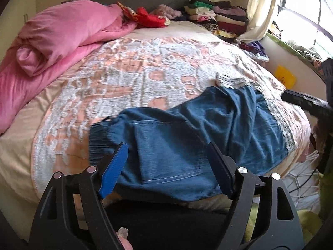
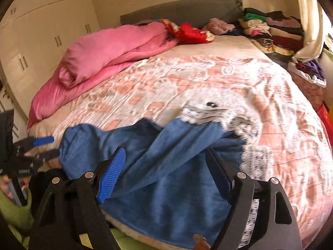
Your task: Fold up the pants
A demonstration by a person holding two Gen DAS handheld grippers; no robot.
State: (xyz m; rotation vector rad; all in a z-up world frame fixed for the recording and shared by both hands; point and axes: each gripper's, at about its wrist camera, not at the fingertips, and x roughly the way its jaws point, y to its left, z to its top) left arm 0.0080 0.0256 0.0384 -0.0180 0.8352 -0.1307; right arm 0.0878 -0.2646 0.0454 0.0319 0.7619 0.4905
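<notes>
On the bed (image 1: 129, 77), near its front edge, the pants (image 1: 187, 137) lie across, blue denim, already doubled over by the look of it. The elastic waistband end sits to the left in the left wrist view, the lace-trimmed hems to the right, and the fabric has loose diagonal creases. A pink duvet (image 1: 62, 33) is bundled along the far left side, and stacks of folded clothes (image 1: 220, 14) sit up by the headboard, well apart from the pants.

Both tongs are spread wide with nothing between them. The left gripper (image 1: 166, 166) hangs over the waistband half, the right gripper (image 2: 164, 170) over the hem half, and neither set of pads presses on cloth as far as I can tell.

What could go wrong, imo:
- The near edge of the pants sits right at the bed's edge, so a sloppy tug could drag the whole thing off.
- Those creases mean a pinch could catch only the top layer, and the next fold comes out lopsided.
- The lace trim looks snaggy; a pad catching it could pull the hem askew.
- The right wrist view is a bit blurry, so lining up on a corner isn't a given.
</notes>
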